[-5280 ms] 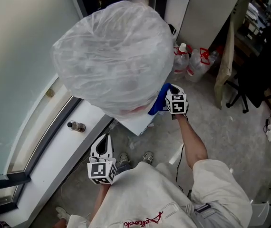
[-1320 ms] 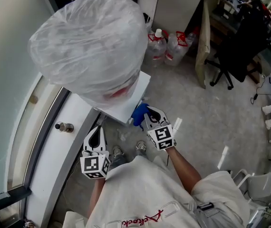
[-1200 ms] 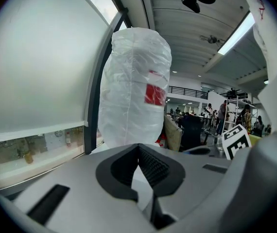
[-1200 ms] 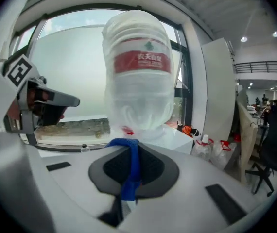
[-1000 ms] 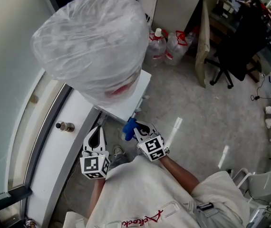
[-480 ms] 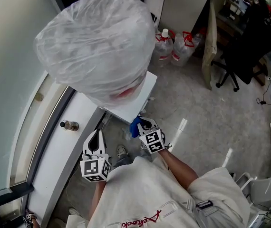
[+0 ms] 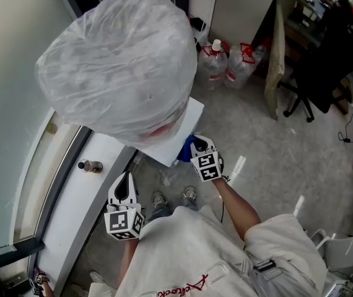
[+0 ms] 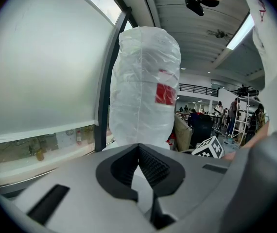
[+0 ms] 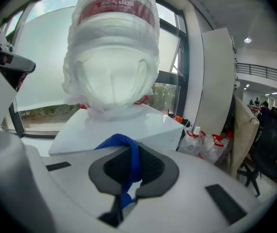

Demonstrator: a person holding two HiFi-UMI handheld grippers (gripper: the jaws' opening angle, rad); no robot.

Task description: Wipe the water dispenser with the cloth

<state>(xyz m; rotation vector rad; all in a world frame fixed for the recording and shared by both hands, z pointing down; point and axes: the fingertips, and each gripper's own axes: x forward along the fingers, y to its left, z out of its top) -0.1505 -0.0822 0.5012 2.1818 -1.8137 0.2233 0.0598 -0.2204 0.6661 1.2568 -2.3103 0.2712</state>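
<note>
the water dispenser [image 7: 186, 124] stands upright by the window, a white box with a big bottle [image 7: 117, 60] seated on top, the bottle's long axis vertical and all of it wrapped in a clear plastic bag. our right gripper [image 7: 196, 143] has its jaws clenched on the blue cloth [image 7: 185, 149], which runs as a folded strip along the jaws and bunches out past their tips. the cloth sits just beside the near front corner of the dispenser's top; we cannot tell whether it touches. our left gripper [image 7: 127, 177] hangs lower, near the white window ledge [image 7: 71, 197], jaws pressed together with nothing between them, pointing up toward the bottle.

the dispenser's left side is close to the ledge, where a small bottle [image 7: 88, 165] stands. to the right the floor [image 7: 257, 141] lies open as far as two plastic jugs [image 7: 226, 60] with red handles and an office chair [image 7: 306, 98].

in the right gripper view a red band [image 9: 116, 8] rings the bottle under the bag; its white writing is too blurred for us to read.
</note>
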